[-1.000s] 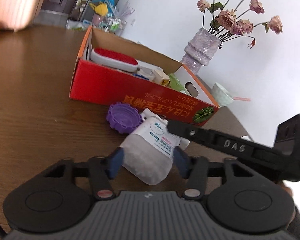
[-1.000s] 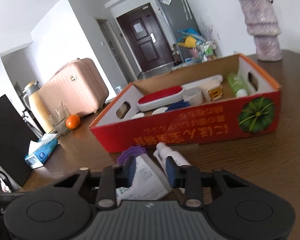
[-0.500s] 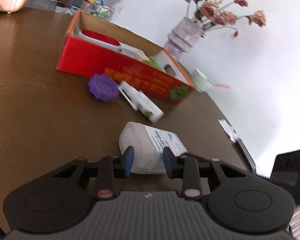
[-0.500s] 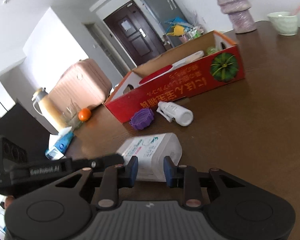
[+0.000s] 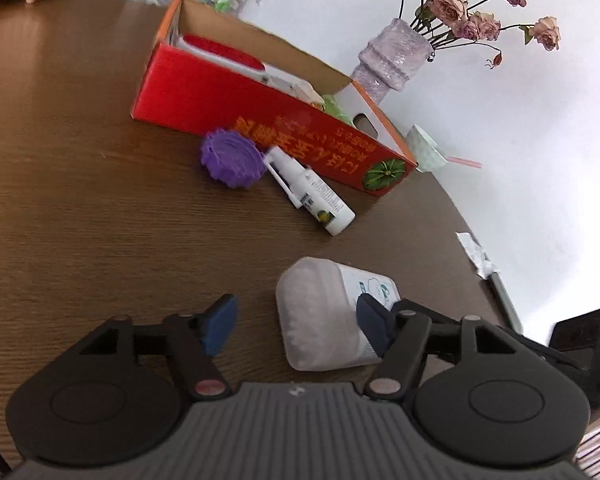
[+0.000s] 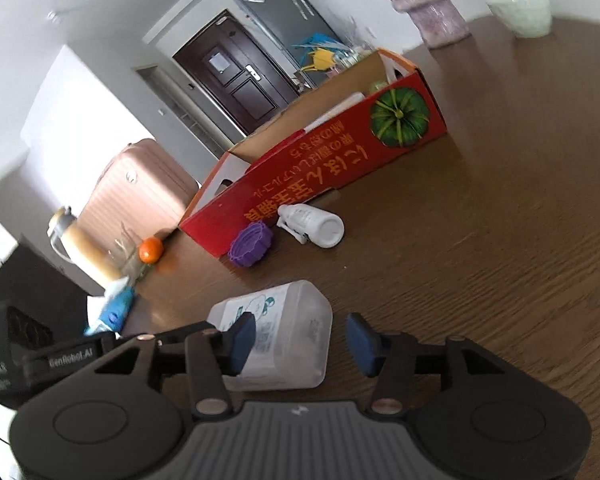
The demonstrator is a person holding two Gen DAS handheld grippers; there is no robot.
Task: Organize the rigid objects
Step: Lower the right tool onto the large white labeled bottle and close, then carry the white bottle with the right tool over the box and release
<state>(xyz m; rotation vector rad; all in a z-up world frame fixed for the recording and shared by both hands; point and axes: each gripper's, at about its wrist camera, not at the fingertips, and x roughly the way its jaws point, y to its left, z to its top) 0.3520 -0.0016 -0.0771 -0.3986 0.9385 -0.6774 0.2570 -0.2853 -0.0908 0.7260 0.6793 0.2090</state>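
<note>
While both tools [image 5: 296,320] [image 6: 298,340] have just opened, releasing the jar [image 5: 320,316], the box [image 5: 236,108] holds clutter.

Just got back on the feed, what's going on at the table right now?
A person with a gripper in each hand is sorting things into the red box. Both the left gripper and the right gripper have just been opening around a frosted plastic jar, which now lies on its side on the table, with neither pair of pads pressing on it. A purple lid and a small white bottle lie by the box, not yet packed.
</note>
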